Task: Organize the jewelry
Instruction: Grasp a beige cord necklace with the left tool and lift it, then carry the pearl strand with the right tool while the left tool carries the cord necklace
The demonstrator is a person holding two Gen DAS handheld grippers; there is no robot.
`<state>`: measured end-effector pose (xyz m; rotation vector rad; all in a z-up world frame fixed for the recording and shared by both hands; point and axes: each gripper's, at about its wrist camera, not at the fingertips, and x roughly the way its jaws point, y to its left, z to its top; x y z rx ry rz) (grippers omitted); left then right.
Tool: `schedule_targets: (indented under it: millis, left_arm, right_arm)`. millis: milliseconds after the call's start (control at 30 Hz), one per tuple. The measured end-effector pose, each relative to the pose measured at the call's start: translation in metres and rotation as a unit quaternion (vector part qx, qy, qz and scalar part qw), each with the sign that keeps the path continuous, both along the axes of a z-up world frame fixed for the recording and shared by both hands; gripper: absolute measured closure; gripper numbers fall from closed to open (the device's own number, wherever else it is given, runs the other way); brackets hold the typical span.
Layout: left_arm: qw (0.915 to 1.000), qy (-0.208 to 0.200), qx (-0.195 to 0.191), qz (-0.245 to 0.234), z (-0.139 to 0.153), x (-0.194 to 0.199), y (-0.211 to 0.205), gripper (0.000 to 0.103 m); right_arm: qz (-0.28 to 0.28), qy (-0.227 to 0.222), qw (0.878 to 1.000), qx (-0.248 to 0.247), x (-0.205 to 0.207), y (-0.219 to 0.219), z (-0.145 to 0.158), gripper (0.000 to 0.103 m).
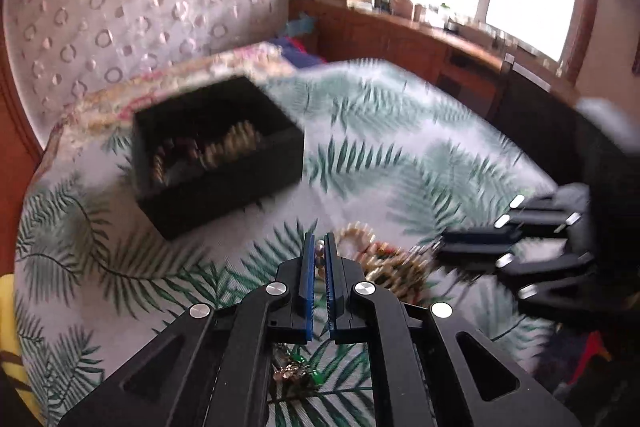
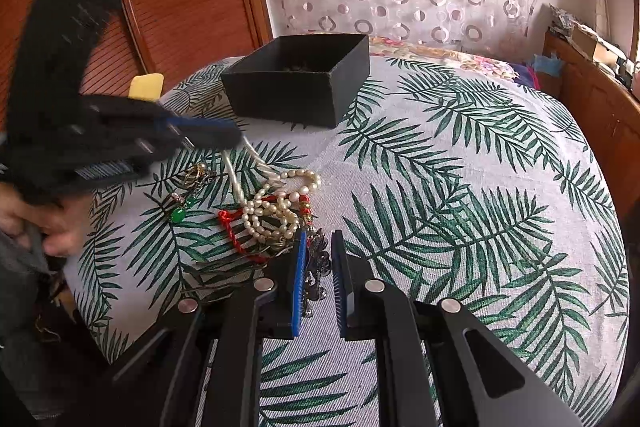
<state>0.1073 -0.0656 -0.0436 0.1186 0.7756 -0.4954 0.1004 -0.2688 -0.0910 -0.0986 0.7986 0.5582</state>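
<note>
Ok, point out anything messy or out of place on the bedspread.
The jewelry pile is tangled: pearl strands and a red cord knotted together on the bedspread, not in the black box. A green pendant lies apart, left of the heap.

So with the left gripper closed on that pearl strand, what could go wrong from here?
1. The white pearl strand in the left gripper runs into the tangled pile with the red cord; lifting may drag it all.
2. The right gripper pins a dark metal ornament beside that pile, so strands could strain or snap.
</note>
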Motion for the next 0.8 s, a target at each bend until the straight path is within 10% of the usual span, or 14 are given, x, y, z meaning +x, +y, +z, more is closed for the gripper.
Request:
schedule_targets:
  millis: [800]
  left_arm:
    - [0.9912, -0.111, -0.052, 0.051, 0.093, -0.014, 0.039, 0.099]
  right_arm:
    - [-0.008, -0.074, 0.997, -0.02, 0.0, 0.003, 0.038, 0.1]
